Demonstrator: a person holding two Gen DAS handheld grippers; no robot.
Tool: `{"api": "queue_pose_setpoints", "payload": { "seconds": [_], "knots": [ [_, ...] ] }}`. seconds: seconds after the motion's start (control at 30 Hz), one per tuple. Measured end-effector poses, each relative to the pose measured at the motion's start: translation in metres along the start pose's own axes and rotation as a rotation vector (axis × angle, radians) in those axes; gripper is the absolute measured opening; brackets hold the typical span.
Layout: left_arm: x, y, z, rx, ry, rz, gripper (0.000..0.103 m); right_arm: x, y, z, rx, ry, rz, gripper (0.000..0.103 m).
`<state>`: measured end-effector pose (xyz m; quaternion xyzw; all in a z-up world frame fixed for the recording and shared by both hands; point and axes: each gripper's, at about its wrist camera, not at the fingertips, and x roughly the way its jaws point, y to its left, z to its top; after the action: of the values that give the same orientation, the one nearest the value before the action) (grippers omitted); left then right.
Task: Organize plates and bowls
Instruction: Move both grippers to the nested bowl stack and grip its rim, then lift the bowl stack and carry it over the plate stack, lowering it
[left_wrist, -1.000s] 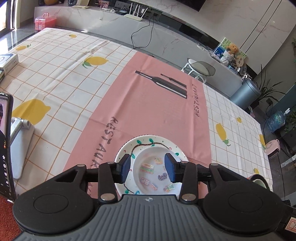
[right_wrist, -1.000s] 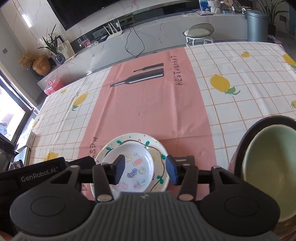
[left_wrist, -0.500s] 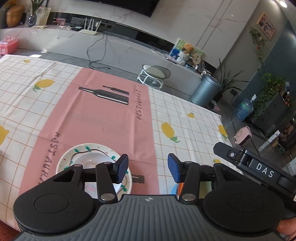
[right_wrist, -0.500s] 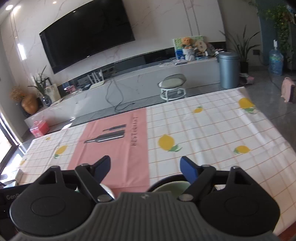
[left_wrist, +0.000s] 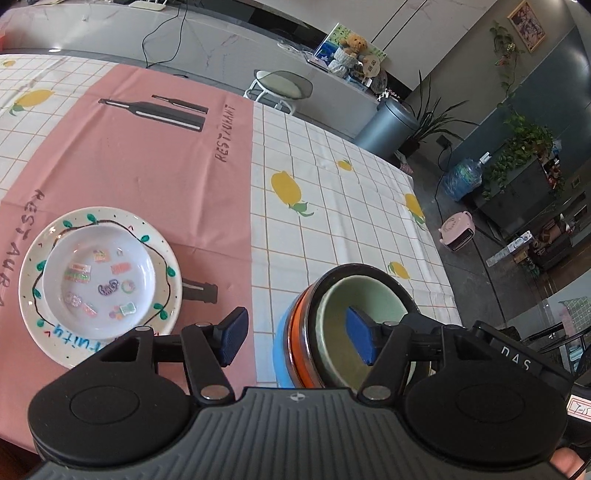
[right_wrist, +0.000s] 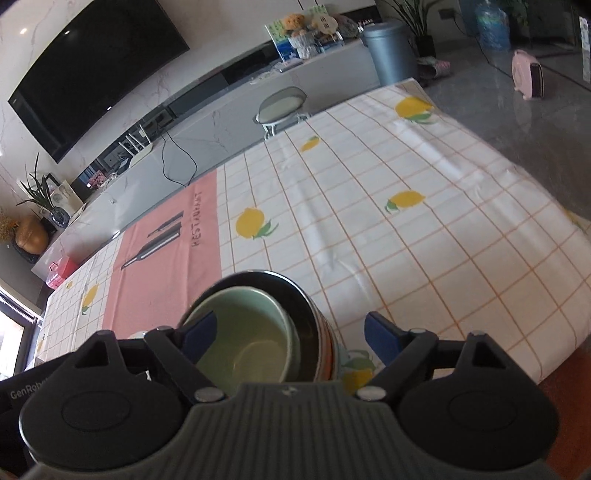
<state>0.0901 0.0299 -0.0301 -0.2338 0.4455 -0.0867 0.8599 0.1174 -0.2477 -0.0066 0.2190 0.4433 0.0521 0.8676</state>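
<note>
Plate (left_wrist: 99, 343) lettered "fruity", tablecloth (left_wrist: 229, 136) reading "RESTAURANT", left tool (left_wrist: 295, 334) spreading, right tool (right_wrist: 291, 332) "GenRobot", narrowing, both empty

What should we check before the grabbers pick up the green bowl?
1. Left gripper empty, jaws opening: ok.
2. Right gripper empty, jaws closing slightly but wide: ok.
3. Green bowl sits nested inside the black-rimmed bowl: ok.
4. Left gripper's right pad over the green bowl, left pad outside the stack: ok.
5. White dish already rests on the leaf-patterned plate: ok.
6. Whether any pad touches a bowl: cannot tell.
</note>
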Motion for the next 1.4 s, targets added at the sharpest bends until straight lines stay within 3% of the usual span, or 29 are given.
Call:
{"api": "queue_pose_setpoints", "payload": {
  "seconds": [0.27, 0.57, 0.83, 1.1, 1.4],
  "knots": [
    [0.021, 0.002, -0.011, -0.023, 0.061, 0.013, 0.072, 0.022, -0.013, -0.014, 0.097, 0.116, 0.018, 0.081],
    [0.042, 0.014, -0.019, -0.115, 0.129, -0.068, 0.069, 0.041, -0.026, -0.023, 0.182, 0.185, 0.044, 0.069],
    [0.048, 0.012, -0.019, -0.135, 0.144, -0.083, 0.059, 0.047, -0.035, -0.024, 0.249, 0.207, 0.09, 0.057],
    [0.05, 0.0, -0.016, -0.08, 0.157, -0.029, 0.051, 0.049, -0.039, -0.022, 0.269, 0.208, 0.097, 0.054],
    [0.049, -0.002, -0.017, -0.052, 0.16, -0.013, 0.05, 0.047, -0.041, -0.024, 0.275, 0.201, 0.1, 0.052]
  ]
}}
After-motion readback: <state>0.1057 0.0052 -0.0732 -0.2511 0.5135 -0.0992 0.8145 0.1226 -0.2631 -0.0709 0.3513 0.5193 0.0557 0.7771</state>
